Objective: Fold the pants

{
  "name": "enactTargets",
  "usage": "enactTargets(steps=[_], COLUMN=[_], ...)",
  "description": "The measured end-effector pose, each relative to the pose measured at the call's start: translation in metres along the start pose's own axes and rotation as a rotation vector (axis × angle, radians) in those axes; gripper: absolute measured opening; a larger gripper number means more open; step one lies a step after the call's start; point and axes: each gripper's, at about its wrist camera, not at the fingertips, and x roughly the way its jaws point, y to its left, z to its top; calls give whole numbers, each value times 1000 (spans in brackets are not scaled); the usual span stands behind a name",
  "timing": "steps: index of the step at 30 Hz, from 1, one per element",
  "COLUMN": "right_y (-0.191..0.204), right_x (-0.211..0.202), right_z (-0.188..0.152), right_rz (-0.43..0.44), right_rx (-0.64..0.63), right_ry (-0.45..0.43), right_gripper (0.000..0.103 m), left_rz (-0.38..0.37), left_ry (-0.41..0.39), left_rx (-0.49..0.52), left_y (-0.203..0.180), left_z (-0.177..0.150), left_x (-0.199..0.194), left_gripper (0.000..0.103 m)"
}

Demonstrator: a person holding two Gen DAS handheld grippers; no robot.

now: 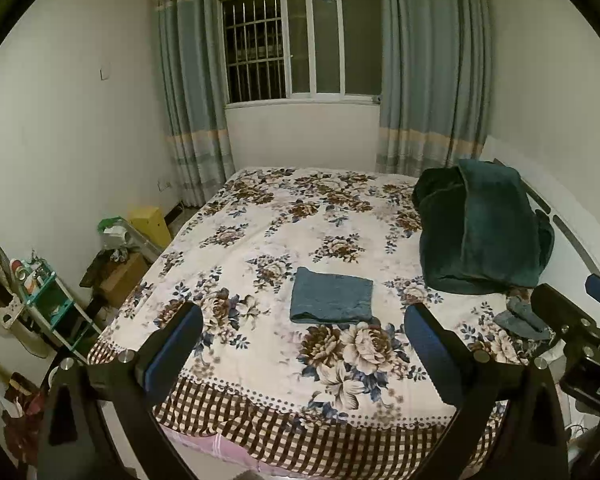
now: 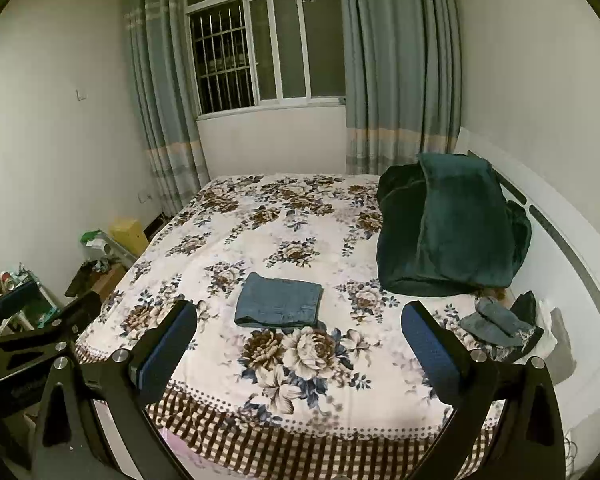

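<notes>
Both grippers' jaws wide apart, empty

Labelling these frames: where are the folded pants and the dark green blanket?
folded pants (image 1: 331, 295), left wrist view, middle of the top layer.
dark green blanket (image 2: 456, 224), right wrist view, middle of the draped front panel.

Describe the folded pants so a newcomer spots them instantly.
Start at the floral bedspread. Near its middle, toward the foot, lie the folded pants: a flat blue-grey rectangle. The dark green blanket is bulky and heaped, and the grey clothes by the headboard are crumpled.
</notes>
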Motion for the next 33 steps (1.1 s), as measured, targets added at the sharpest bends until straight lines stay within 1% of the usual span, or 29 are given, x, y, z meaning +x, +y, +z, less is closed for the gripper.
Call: enactTargets(steps=[8, 14, 20, 33], right_y=[-5, -5, -8, -9], right_x=[1, 4, 14, 23], right_z=[0, -1, -12, -15], right_rz=[-10, -12, -17, -15], right_rx=[14, 13, 23, 15], right_ry=[13, 18, 41, 46], right_gripper=[103, 103, 103, 103], left_rz=[12, 12, 13, 16], left_ry=[-8, 17, 43, 40], left_rx=[-5, -11, -19, -17], left_y=[3, 3, 4, 5], left_z=[-2, -3, -5, -2], left_x=[-11, -8, -4, -2], left_gripper=[103, 103, 103, 103])
